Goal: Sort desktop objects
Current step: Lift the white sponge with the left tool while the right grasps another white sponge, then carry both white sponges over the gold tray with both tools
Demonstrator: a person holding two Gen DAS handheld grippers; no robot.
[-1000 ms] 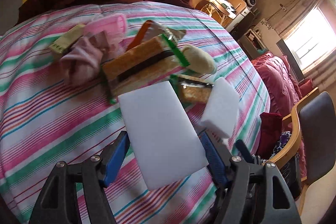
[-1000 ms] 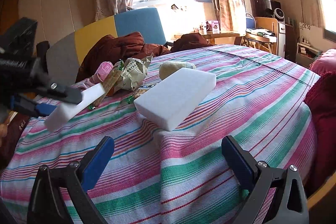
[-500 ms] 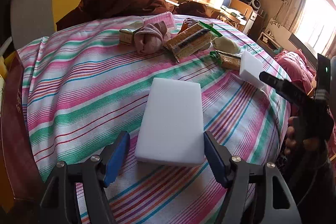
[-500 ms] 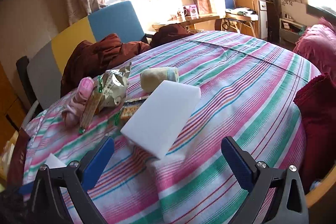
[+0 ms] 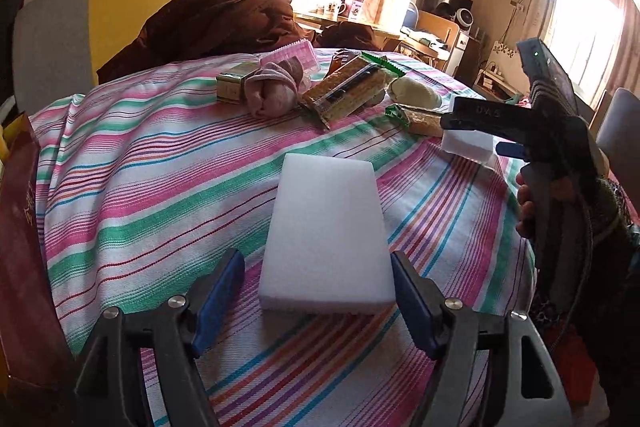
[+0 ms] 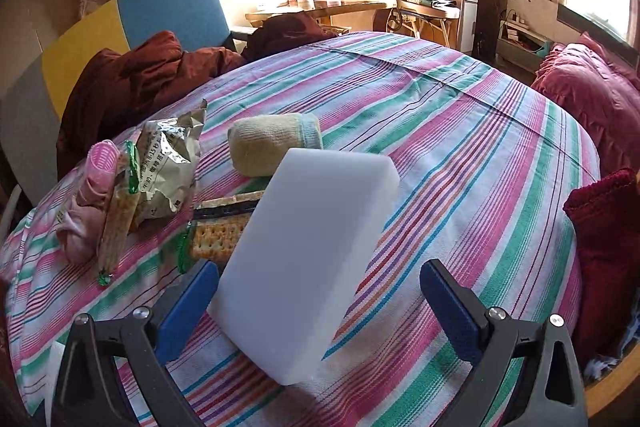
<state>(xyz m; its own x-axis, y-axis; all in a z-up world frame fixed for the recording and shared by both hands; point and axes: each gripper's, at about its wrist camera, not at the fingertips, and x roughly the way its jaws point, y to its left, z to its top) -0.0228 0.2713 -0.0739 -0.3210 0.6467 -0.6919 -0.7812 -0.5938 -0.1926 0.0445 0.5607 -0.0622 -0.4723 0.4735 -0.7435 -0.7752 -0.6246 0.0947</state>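
A large white sponge block (image 5: 326, 227) lies flat on the striped tablecloth (image 5: 160, 187). My left gripper (image 5: 316, 303) is open around its near end. A second white sponge (image 6: 308, 259) sits between the fingers of my right gripper (image 6: 320, 315), which is open; the sponge is closer to the left pad. Its far end rests by a cracker pack (image 6: 220, 231). In the left wrist view this second sponge (image 5: 466, 147) shows under the right gripper at the table's right side, with a hand (image 5: 528, 203) on the handle.
Further back lie a pink sock roll (image 5: 272, 91), a long cracker pack (image 5: 348, 91), a small green box (image 5: 232, 87), a yellowish sock roll (image 6: 272, 143) and a snack bag (image 6: 168, 167). Brown clothes (image 5: 208, 23) cover the chair behind. A red cloth (image 6: 600, 227) hangs at the right edge.
The left gripper carried its sponge down onto the tablecloth and let go of it. The right gripper moved forward until the second sponge came between its open fingers.
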